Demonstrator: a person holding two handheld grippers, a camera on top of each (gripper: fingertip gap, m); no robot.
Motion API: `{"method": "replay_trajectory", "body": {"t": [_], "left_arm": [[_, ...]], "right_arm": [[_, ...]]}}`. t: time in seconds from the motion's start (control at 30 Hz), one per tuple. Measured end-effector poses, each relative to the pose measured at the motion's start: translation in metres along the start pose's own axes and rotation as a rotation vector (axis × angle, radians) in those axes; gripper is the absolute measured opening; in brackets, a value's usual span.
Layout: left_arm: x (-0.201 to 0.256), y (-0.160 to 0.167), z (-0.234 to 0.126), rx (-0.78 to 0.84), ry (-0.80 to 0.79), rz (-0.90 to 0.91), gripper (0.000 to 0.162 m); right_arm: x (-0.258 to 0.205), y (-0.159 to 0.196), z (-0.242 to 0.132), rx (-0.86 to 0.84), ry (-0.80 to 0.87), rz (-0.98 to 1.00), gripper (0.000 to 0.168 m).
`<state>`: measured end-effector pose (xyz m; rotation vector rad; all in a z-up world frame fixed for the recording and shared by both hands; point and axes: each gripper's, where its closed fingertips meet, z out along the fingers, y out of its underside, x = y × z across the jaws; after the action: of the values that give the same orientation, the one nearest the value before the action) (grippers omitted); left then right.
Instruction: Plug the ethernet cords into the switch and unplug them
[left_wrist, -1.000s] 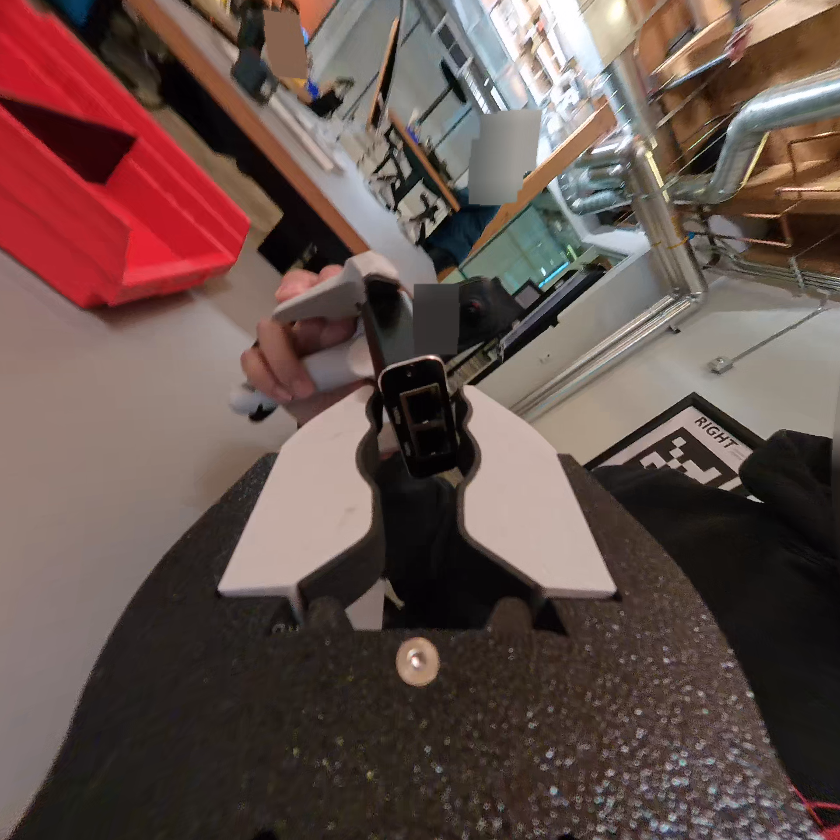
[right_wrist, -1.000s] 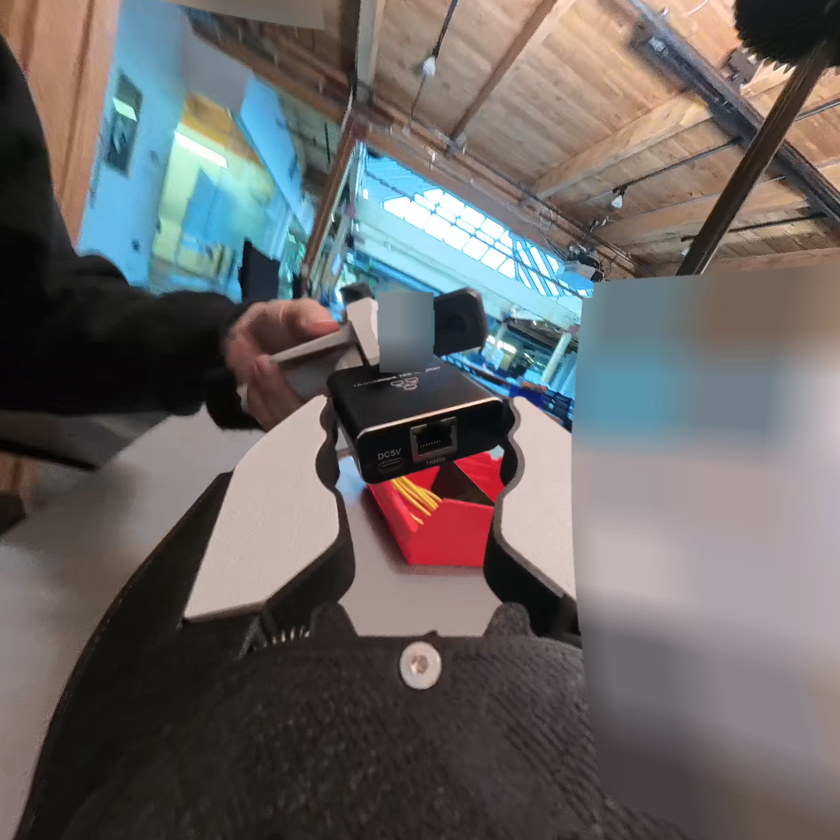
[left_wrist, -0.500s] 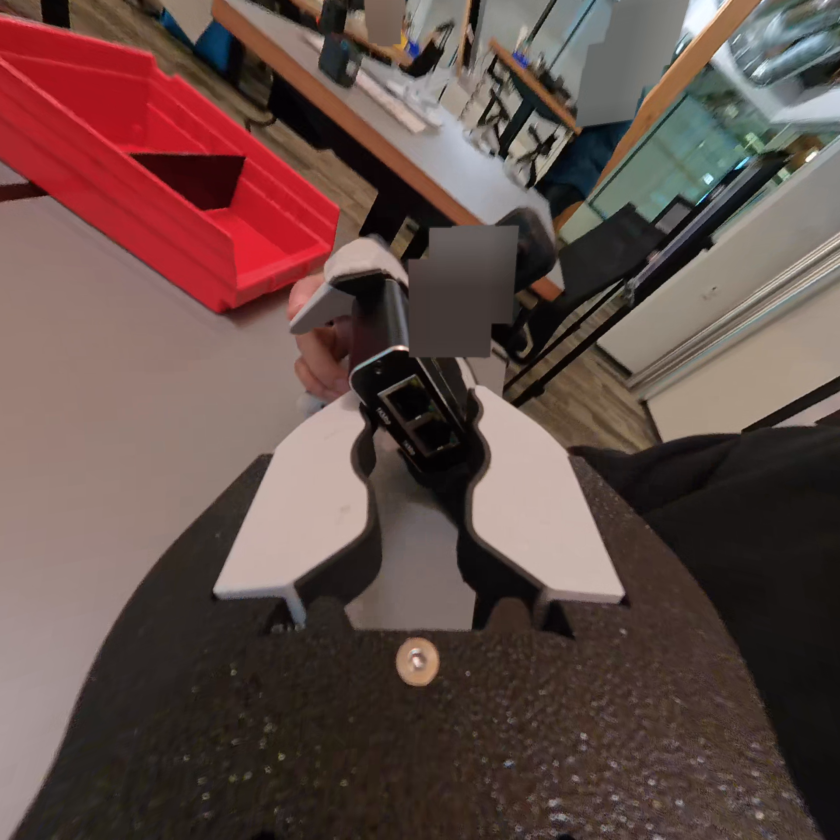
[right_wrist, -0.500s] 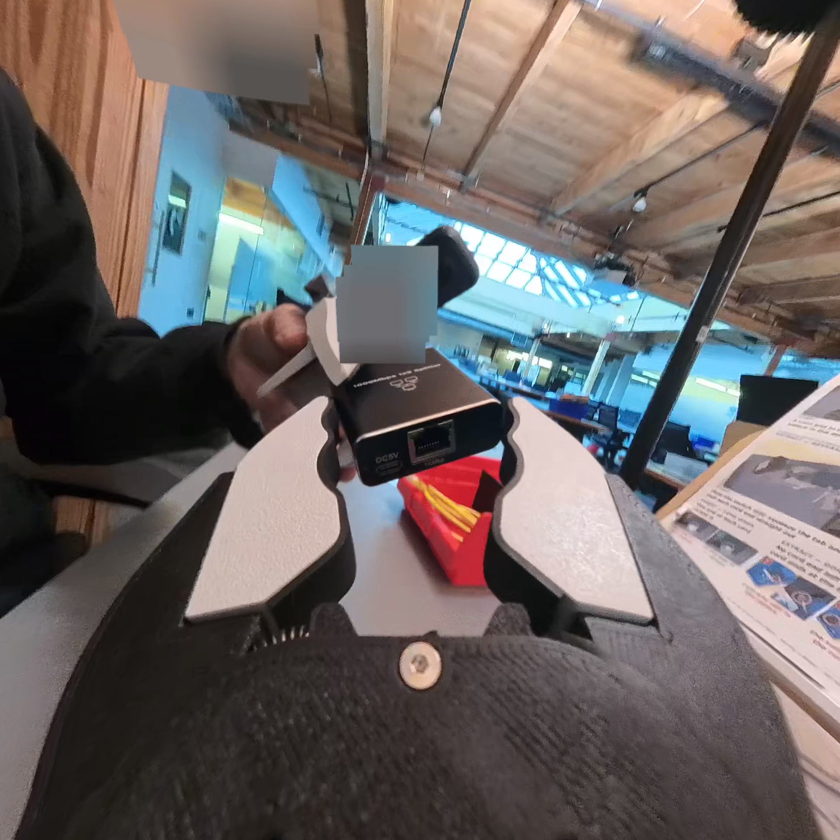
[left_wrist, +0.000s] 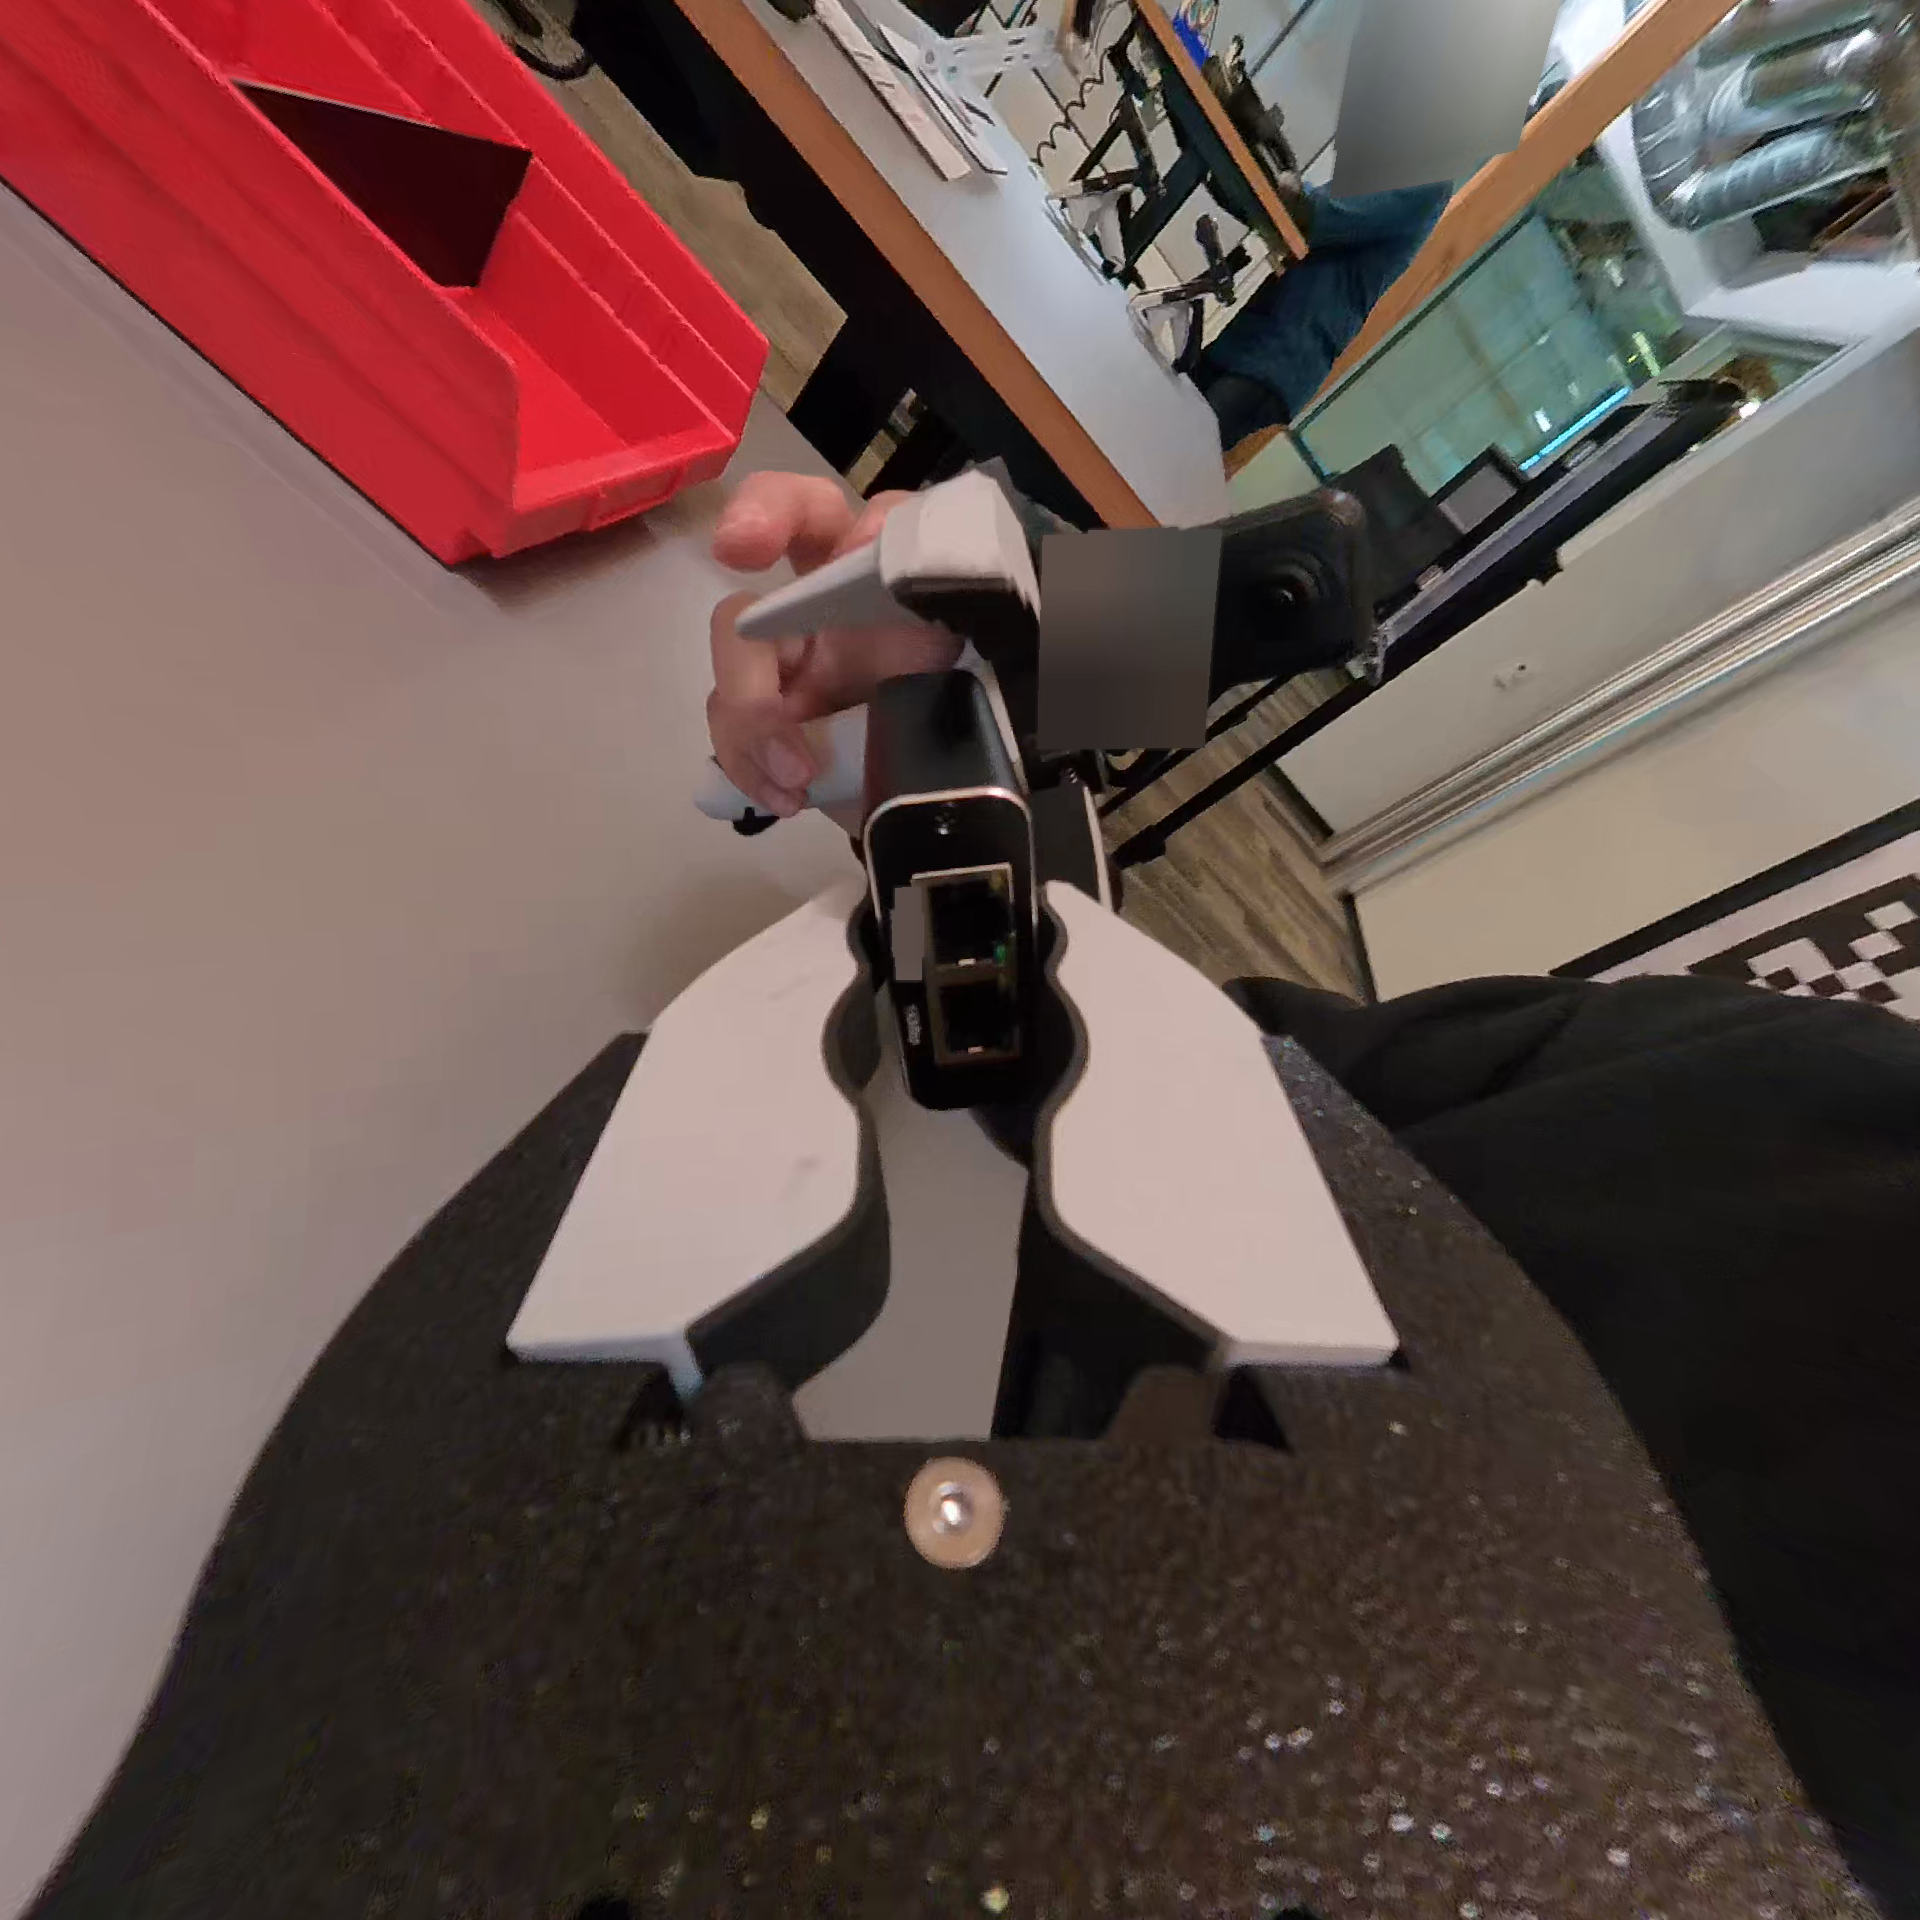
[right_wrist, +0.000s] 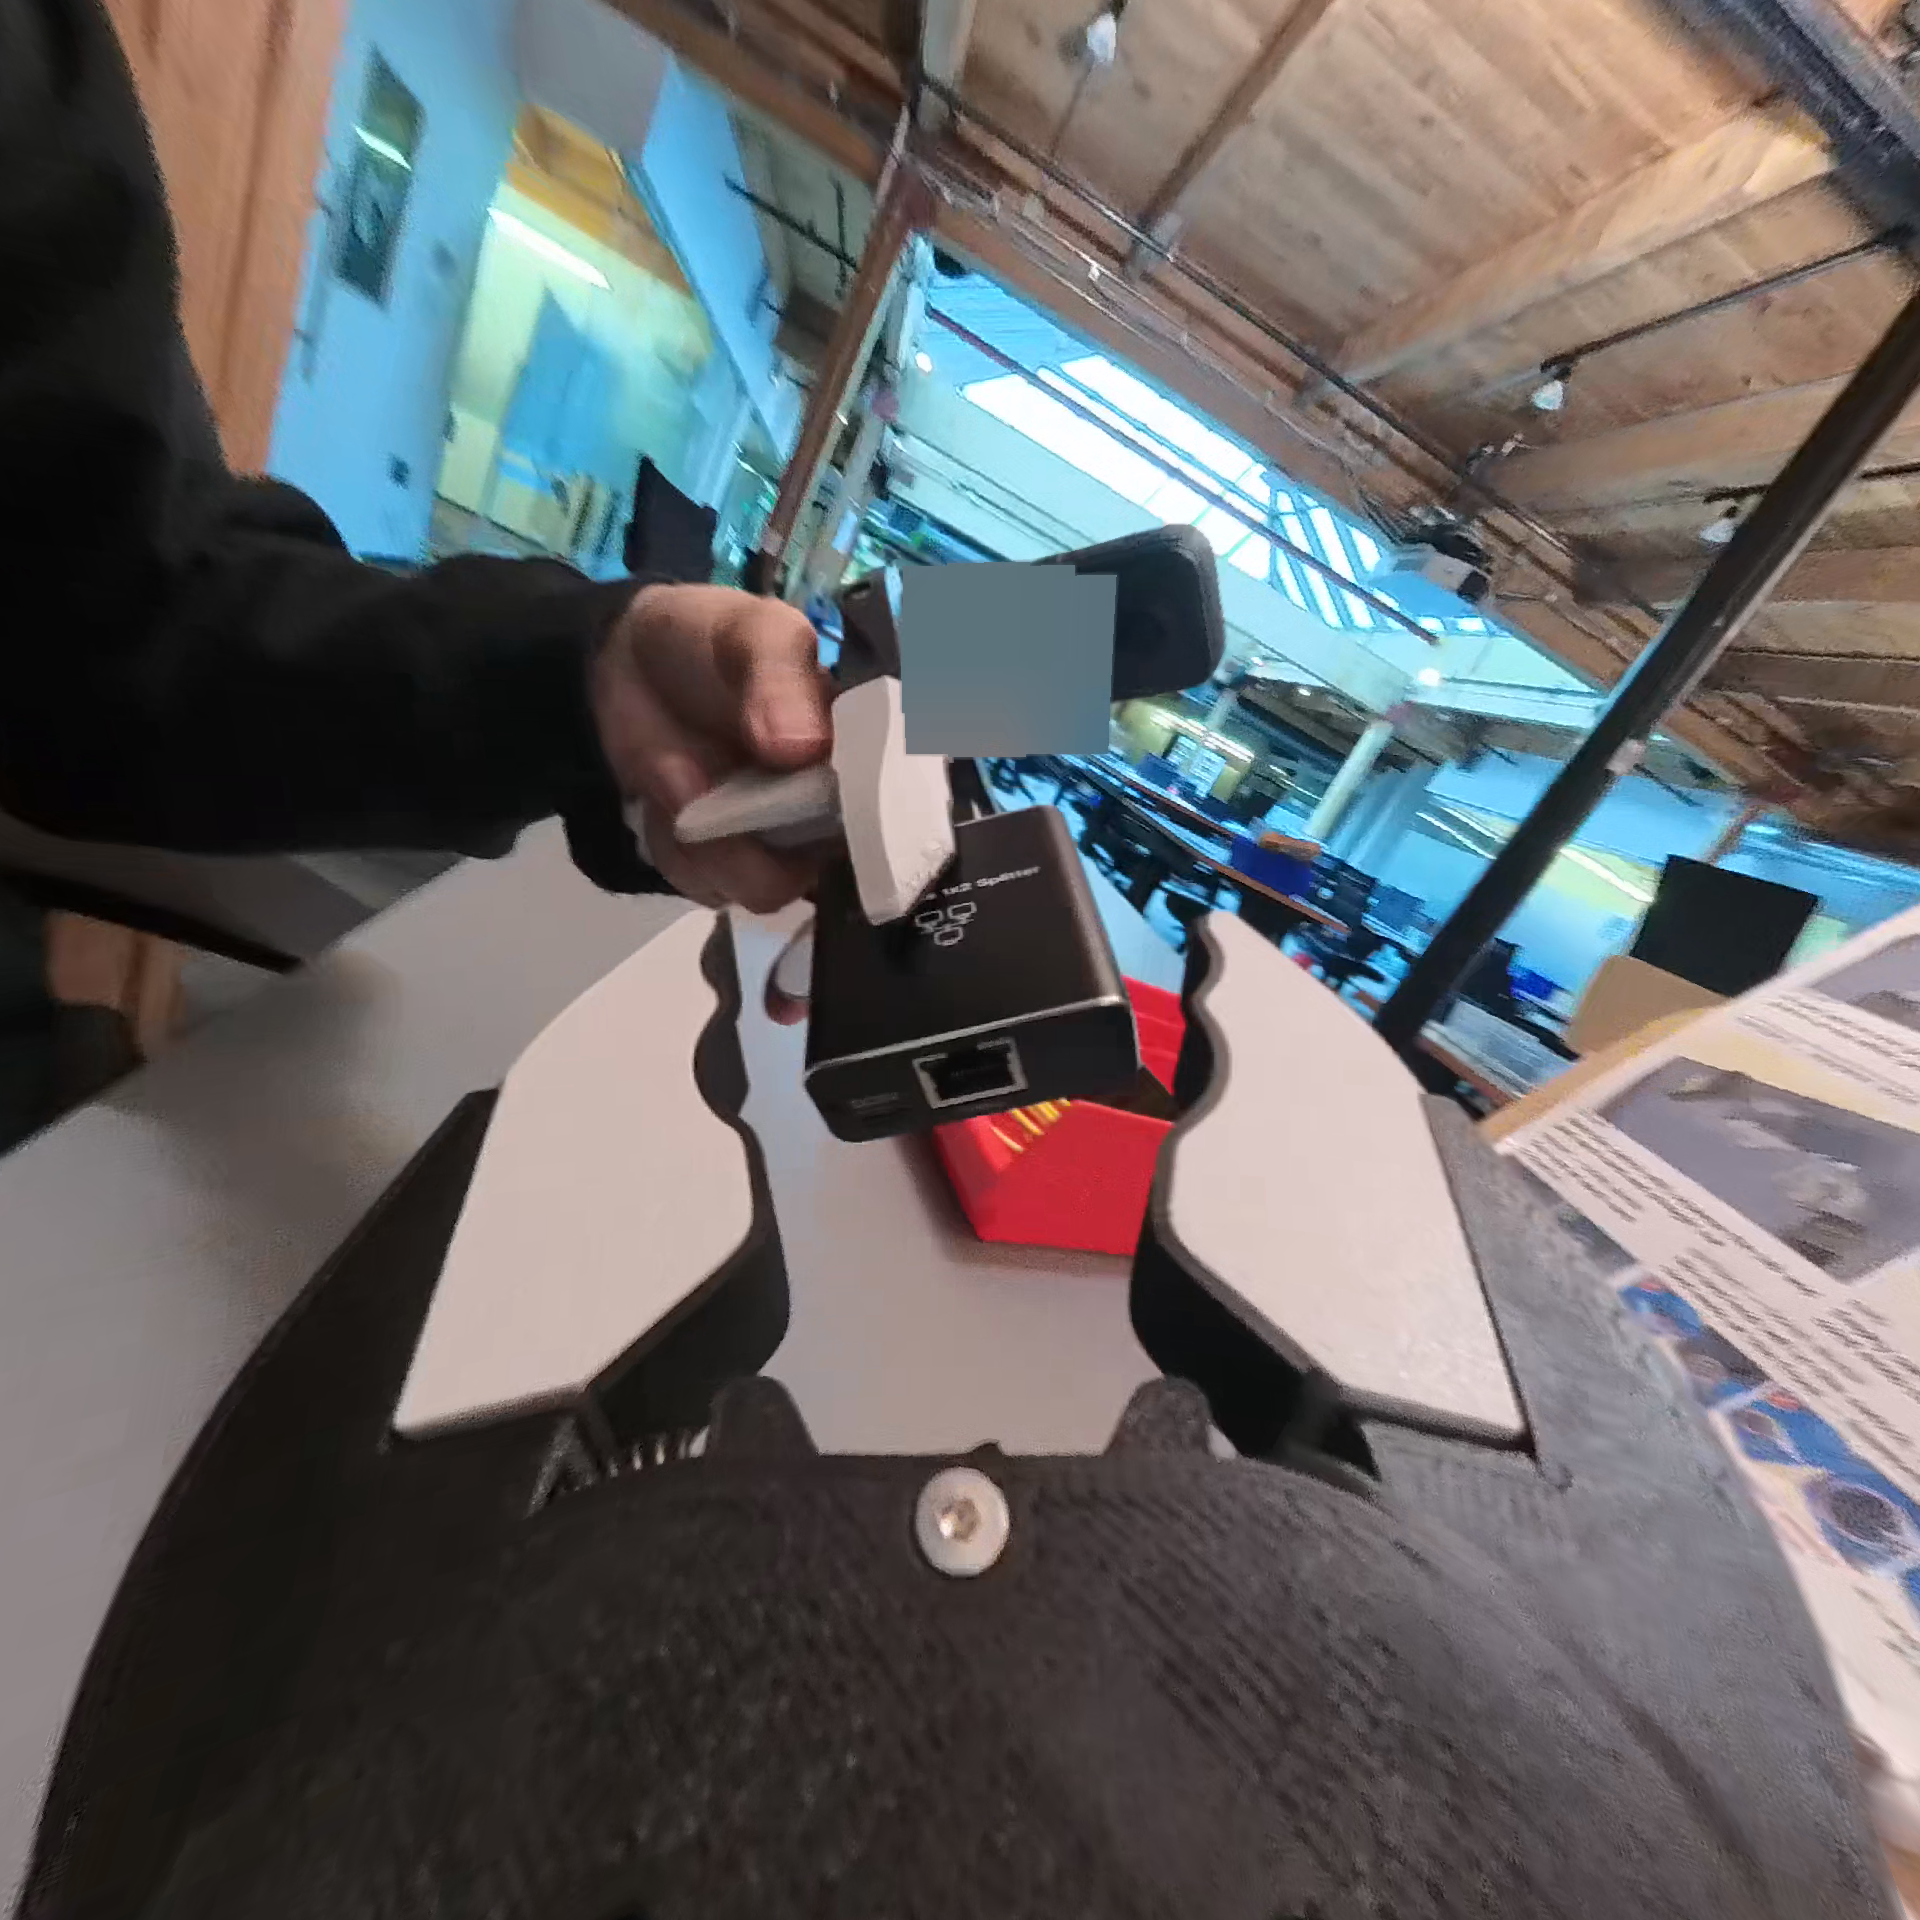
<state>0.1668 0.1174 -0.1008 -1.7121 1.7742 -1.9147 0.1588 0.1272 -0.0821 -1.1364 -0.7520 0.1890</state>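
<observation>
**Firmly pinched switch, second tool gaping**

Seen from the left wrist view, the left gripper (left_wrist: 958, 925) has its two white fingers closed against the broad faces of the small black switch (left_wrist: 951, 977), which stands on its narrow edge with two stacked ports facing the camera. Both ports are bare, with no cord in either. Beyond the switch a hand (left_wrist: 769, 675) grips the handle of the right gripper (left_wrist: 966, 582). Off to the switch's upper left, a red bin (left_wrist: 520, 343) sits on the pale table (left_wrist: 260, 831), well apart from it.

From the right wrist view, the right gripper (right_wrist: 961, 940) is spread wide and holds nothing. The switch (right_wrist: 966, 997) hangs between its fingertips with a clear gap on each side, its single port and a smaller socket facing the camera, both bare. One white finger of the left gripper (right_wrist: 894, 821) lies across the switch's top face at the far end, with the holding hand (right_wrist: 707, 748) and a black sleeve (right_wrist: 312, 675) behind it. Just below and behind the switch stands another red bin (right_wrist: 1049, 1184) with yellow pieces (right_wrist: 1039, 1117) inside; what they are is unclear. A printed sheet (right_wrist: 1714, 1143) lies to the switch's right.
</observation>
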Motion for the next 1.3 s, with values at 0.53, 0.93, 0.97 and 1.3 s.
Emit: {"method": "replay_trajectory", "body": {"t": [0.53,0.93,0.97,1.3], "left_arm": [[-0.007,-0.004,0.005,0.160,0.101,-0.184,0.026],[-0.016,-0.002,-0.004,0.247,0.173,-0.300,0.028],[-0.017,-0.002,-0.006,0.256,0.158,-0.276,0.034],[-0.045,-0.029,-0.133,0.399,-0.286,0.148,0.043]], "right_arm": [[-0.001,0.013,0.008,-0.086,-0.026,0.104,0.068],[-0.002,0.027,0.018,-0.165,0.001,0.110,0.070],[-0.001,0.025,0.019,-0.147,-0.001,0.145,0.070],[0.049,-0.001,-0.027,0.154,0.215,0.280,0.000]]}}
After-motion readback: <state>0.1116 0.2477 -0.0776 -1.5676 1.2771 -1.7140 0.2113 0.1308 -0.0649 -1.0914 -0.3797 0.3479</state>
